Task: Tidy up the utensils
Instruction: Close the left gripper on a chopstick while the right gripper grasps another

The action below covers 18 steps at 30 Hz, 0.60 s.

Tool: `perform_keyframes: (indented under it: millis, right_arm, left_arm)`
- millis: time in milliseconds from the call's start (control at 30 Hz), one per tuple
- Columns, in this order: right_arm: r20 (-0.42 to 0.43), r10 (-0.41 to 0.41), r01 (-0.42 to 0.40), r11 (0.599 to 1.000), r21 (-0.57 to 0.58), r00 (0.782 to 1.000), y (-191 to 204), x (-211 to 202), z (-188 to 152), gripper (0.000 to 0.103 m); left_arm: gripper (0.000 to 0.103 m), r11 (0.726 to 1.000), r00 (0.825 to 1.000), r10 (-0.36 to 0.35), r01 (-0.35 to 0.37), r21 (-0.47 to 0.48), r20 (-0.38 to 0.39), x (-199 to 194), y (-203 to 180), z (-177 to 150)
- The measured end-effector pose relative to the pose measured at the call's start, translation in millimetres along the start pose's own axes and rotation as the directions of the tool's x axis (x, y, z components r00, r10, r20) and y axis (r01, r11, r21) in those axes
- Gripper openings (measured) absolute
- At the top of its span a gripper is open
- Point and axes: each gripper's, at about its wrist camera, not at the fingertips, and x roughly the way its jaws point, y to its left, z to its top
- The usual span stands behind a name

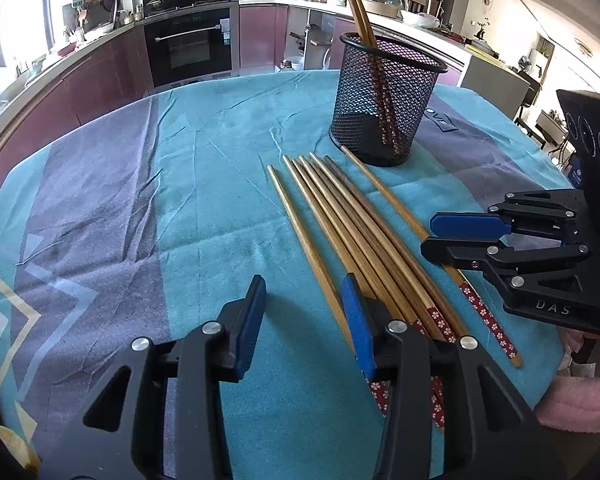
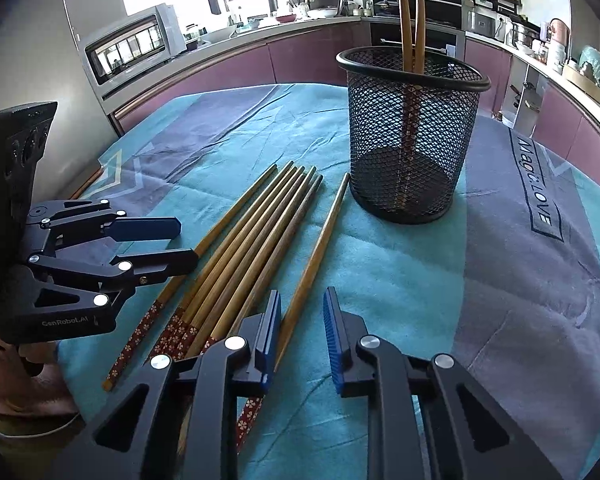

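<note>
Your left gripper (image 1: 304, 292) and right gripper (image 2: 302, 306) both hang with jaws apart, nothing clamped. Loose chopsticks (image 1: 352, 224) lie mid-frame on the teal cloth (image 1: 204, 184); two stand in the mesh cup (image 1: 388, 96), upper right.

"DAS" is embossed in pale letters on the black body of the right gripper (image 1: 430, 236), seen at 3 o'clock in the left wrist view. "CenRobot.AI" is printed on the body of the left gripper (image 2: 188, 242). "Magic. LOVE" is stitched inside a dark frame on the tablecloth (image 2: 540, 184), toward 3 o'clock of the mesh basket (image 2: 412, 136).
</note>
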Motion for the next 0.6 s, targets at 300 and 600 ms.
perform_keyframes:
  millis: [300,600]
  right_arm:
    - [0.005,-0.023,0.023,1.000,-0.005,1.000,-1,9,13,0.018]
    - [-0.008,-0.011,0.011,1.000,0.009,1.000,-6,10,16,0.008]
  left_arm:
    - [0.021,1.000,1.000,0.021,-0.021,-0.017,-0.013,14,6,19]
    - [0.016,0.998,1.000,0.013,-0.014,-0.056,-0.015,19,14,26]
